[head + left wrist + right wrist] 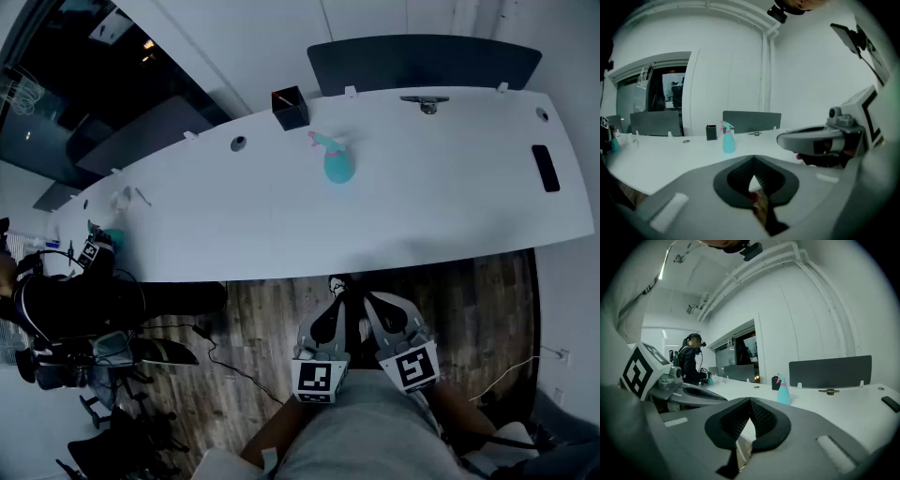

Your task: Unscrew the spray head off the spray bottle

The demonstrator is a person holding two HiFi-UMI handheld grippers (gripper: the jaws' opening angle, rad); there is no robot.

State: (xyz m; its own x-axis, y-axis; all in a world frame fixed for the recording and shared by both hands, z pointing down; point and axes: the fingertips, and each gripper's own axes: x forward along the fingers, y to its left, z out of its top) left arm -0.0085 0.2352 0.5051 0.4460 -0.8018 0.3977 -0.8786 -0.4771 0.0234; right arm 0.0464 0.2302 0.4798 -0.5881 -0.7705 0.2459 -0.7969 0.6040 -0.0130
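A teal spray bottle (338,165) with a pink and teal spray head stands upright on the long white table (403,216), toward its far side. The left gripper view shows the spray bottle (728,141) ahead, and the right gripper view shows the spray bottle (783,393) ahead too. My left gripper (330,316) and right gripper (382,314) hang side by side over the wooden floor, short of the table's near edge. Both are shut with nothing between the jaws. Neither is near the bottle.
A black pen cup (291,108) stands just left of the bottle. A black phone (545,168) lies at the table's right end, a metal fitting (426,102) near the far edge. A dark divider panel (422,60) runs behind the table. A person (66,305) with gear stands at left.
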